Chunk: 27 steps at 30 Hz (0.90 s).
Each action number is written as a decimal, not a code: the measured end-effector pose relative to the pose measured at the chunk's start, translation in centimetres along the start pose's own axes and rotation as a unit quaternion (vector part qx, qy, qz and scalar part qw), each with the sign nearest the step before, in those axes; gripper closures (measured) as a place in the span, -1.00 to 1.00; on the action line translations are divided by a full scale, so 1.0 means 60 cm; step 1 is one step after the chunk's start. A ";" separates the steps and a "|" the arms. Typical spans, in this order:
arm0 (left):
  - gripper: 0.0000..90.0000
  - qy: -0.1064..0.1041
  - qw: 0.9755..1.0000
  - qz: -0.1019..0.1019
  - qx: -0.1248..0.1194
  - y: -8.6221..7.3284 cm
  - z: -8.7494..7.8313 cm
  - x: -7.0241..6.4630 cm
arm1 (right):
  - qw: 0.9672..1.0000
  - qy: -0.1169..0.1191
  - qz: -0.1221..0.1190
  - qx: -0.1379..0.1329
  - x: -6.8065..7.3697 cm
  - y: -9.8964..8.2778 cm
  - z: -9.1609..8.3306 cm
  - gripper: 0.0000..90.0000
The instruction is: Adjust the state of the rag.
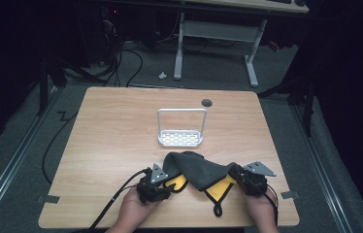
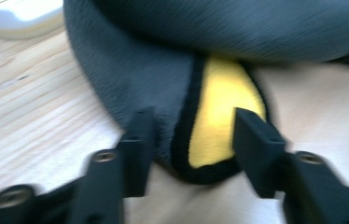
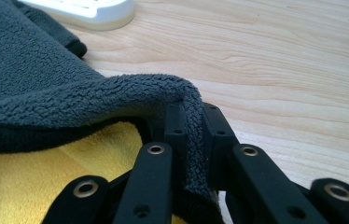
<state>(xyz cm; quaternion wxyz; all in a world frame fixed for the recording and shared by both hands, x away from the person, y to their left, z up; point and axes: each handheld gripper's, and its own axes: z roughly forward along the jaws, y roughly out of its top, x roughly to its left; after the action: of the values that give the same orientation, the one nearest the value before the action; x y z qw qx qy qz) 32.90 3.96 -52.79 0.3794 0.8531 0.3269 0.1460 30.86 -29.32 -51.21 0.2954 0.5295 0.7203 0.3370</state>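
We look down on a pale wooden table (image 1: 111, 141) with a visible grain. Near its front edge on the left, the left hand (image 1: 133, 211) holds the left gripper (image 1: 162, 183), its cable trailing off toward the table's front edge. In the left gripper view its two black jaws stand apart, straddling a rounded corner of the cloth (image 2: 163, 70) without closing on it; the picture is blurred, yet we make out a yellow face bordered with black binding there. The cloth (image 1: 201, 170) lies crumpled between the two grippers, grey and fleecy on the upper side, yellow underneath, with a black loop hanging toward the front edge. Behind it, toward the table's middle, stands a white rack (image 1: 180, 138) with a perforated base and a squared wire handle. On the right, the right gripper (image 1: 240, 175) pinches a raised fold of the grey fleece, its jaws pressed together on the nubby pile
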 end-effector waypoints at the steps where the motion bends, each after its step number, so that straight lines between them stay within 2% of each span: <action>1: 0.55 0.003 1.000 -0.004 0.001 0.000 -0.001 0.004 | 1.000 0.001 0.000 0.001 0.001 -0.001 0.000 0.84; 3: 0.88 -0.004 1.000 -0.009 0.002 -0.005 -0.008 0.015 | 1.000 0.002 -0.002 0.001 0.002 -0.002 -0.002 0.85; 4: 0.90 -0.004 1.000 -0.011 0.001 -0.011 -0.014 0.021 | 1.000 0.003 0.000 0.000 0.003 -0.002 -0.003 0.85; 7: 0.93 0.006 1.000 -0.009 0.005 -0.038 -0.045 0.036 | 1.000 0.006 -0.005 -0.003 0.004 -0.002 -0.005 0.85; 10: 0.93 0.007 1.000 -0.028 0.009 -0.073 -0.086 0.060 | 1.000 0.007 -0.005 -0.005 0.007 0.001 -0.007 0.86; 13: 0.93 0.002 0.998 -0.061 0.007 -0.104 -0.124 0.086 | 1.000 0.005 -0.004 -0.007 0.008 0.007 -0.005 0.86; 16: 0.92 0.001 0.998 -0.068 0.004 -0.114 -0.137 0.094 | 1.000 0.005 -0.004 0.000 0.009 0.021 0.013 0.84; 18: 0.82 0.002 0.997 -0.073 0.001 -0.115 -0.136 0.092 | 1.000 0.001 -0.009 0.008 0.015 0.029 0.028 0.69; 19: 0.66 0.001 0.997 -0.076 -0.004 -0.113 -0.137 0.089 | 1.000 0.000 -0.015 0.013 0.017 0.033 0.034 0.55; 21: 0.44 -0.009 0.997 -0.070 -0.024 -0.106 -0.143 0.080 | 1.000 0.003 -0.008 0.010 0.018 0.038 0.031 0.43; 24: 0.23 -0.015 0.998 -0.046 -0.049 -0.090 -0.149 0.055 | 1.000 -0.001 -0.002 -0.007 0.013 0.040 0.006 0.30; 27: 0.16 -0.028 0.997 -0.037 -0.056 -0.080 -0.144 0.039 | 1.000 -0.002 0.003 -0.022 0.006 0.038 -0.027 0.23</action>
<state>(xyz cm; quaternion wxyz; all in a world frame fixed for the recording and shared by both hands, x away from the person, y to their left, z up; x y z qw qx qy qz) 28.19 12.67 -50.59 0.4405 0.8219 0.3387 0.1254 30.79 -28.79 -48.49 0.3075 0.5261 0.7101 0.3527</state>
